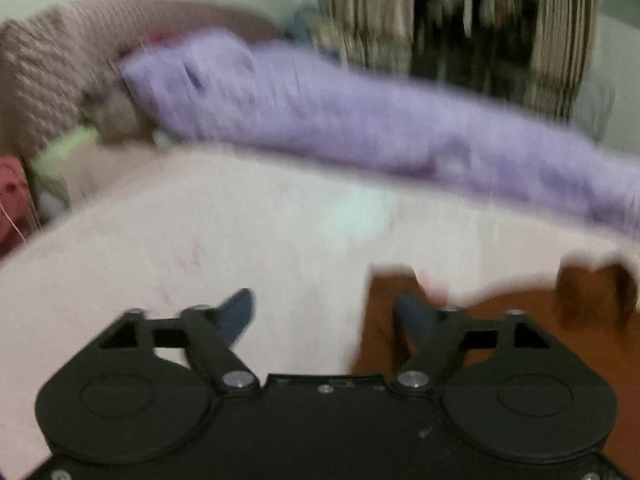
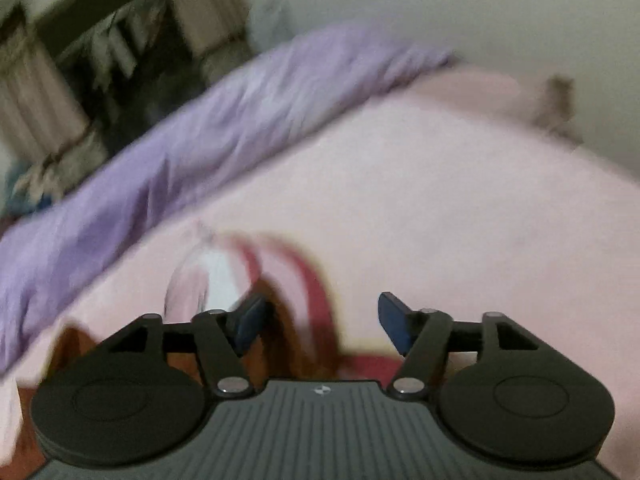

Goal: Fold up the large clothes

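Note:
A large pale pink cloth (image 1: 200,232) lies spread over the bed, and the right wrist view shows the same pink cloth (image 2: 420,200). Both views are blurred. My left gripper (image 1: 326,314) is open above the cloth's near edge, with nothing pressed between its blue pads. My right gripper (image 2: 320,320) is open too. A red-trimmed band (image 2: 308,276) of the pink cloth curves between its fingers without touching them. Beside the band is a whitish patch (image 2: 212,276) that I cannot make out.
A long purple roll of bedding (image 1: 340,120) lies across the far side of the bed (image 2: 140,168). A quilted headboard (image 1: 52,64), a green item (image 1: 64,152) and a red item (image 1: 12,200) are at the left. Curtains (image 1: 360,12) hang behind. Brown wood (image 1: 520,328) shows below the cloth's edge.

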{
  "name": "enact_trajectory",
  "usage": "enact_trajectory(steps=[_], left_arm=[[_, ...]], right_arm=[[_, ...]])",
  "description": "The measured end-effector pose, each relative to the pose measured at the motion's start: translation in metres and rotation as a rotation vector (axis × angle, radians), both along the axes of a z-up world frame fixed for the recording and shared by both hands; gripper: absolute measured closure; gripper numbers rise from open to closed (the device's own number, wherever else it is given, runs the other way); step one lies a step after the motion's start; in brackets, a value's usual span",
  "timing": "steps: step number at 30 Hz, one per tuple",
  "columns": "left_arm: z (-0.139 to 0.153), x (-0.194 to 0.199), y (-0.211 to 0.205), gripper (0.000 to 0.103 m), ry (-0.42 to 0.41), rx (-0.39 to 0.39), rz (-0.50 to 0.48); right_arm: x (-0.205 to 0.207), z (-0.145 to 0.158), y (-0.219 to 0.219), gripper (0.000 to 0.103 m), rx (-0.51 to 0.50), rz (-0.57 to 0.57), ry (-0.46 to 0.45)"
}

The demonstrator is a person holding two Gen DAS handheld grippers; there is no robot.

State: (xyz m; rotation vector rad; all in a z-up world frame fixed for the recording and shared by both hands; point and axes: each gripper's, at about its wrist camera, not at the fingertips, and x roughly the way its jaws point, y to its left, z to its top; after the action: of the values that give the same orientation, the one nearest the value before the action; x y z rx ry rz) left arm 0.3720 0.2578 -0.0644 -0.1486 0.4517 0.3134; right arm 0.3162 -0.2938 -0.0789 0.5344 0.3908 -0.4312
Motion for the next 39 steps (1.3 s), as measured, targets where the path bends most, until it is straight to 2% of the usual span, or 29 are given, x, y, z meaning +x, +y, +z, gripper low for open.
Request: enact_trajectory(steps=[1, 3, 6, 8, 11, 15, 16, 17, 18, 20, 25, 31, 34, 36, 38, 39], left_arm=[[0.013, -0.010, -0.001, 0.002, -0.035, 0.000, -0.002], [0.034, -0.025, -0.011, 0.001, -0.077, 0.003, -0.062], [0.039, -0.034, -0.042, 0.001, -0.096, 0.021, -0.161], [0.027, -0.031, -0.066, 0.000, -0.091, 0.022, -0.226], [-0.001, -0.008, -0.109, 0.000, -0.016, 0.028, -0.314], [-0.043, 0.021, -0.145, 0.000, 0.083, 0.079, -0.358], [-0.061, 0.030, -0.150, 0.000, 0.135, 0.103, -0.345], [-0.074, 0.032, -0.152, 0.000, 0.155, 0.110, -0.343], [-0.084, 0.030, -0.152, 0.000, 0.136, 0.109, -0.343], [-0.080, 0.025, -0.152, 0.000, 0.122, 0.095, -0.336], [-0.083, 0.024, -0.153, 0.000, 0.133, 0.136, -0.320], [-0.078, 0.033, -0.151, 0.000, 0.134, 0.132, -0.315], [-0.069, 0.031, -0.150, 0.000, 0.156, 0.114, -0.296], [-0.054, 0.022, -0.148, 0.000, 0.167, 0.035, -0.281], [-0.041, 0.003, -0.147, 0.000, 0.112, -0.089, -0.319], [-0.038, -0.004, -0.148, 0.000, 0.077, -0.133, -0.310]], right_arm=[[-0.014, 0.012, 0.006, 0.027, -0.049, -0.063, -0.034], [-0.041, 0.031, 0.022, 0.026, -0.122, -0.119, -0.097], [-0.064, 0.044, 0.063, 0.026, -0.180, 0.007, -0.171], [-0.061, 0.043, 0.093, 0.025, -0.184, 0.132, -0.186], [-0.037, 0.028, 0.146, 0.028, -0.158, 0.373, -0.150], [-0.012, 0.008, 0.207, 0.032, -0.187, 0.531, -0.079], [-0.006, -0.001, 0.218, 0.032, -0.188, 0.550, -0.047], [0.000, -0.012, 0.222, 0.032, -0.177, 0.558, -0.008], [0.005, -0.030, 0.228, 0.032, -0.174, 0.553, 0.038], [0.007, -0.049, 0.235, 0.033, -0.232, 0.522, 0.033], [0.009, -0.043, 0.238, 0.029, -0.247, 0.516, 0.044], [0.008, -0.046, 0.235, 0.029, -0.256, 0.515, 0.046], [0.006, -0.035, 0.235, 0.029, -0.246, 0.502, 0.045], [-0.009, -0.019, 0.230, 0.028, -0.170, 0.478, 0.004], [-0.023, -0.007, 0.227, 0.026, -0.066, 0.488, -0.076], [-0.029, -0.002, 0.225, 0.029, -0.020, 0.454, -0.111]])
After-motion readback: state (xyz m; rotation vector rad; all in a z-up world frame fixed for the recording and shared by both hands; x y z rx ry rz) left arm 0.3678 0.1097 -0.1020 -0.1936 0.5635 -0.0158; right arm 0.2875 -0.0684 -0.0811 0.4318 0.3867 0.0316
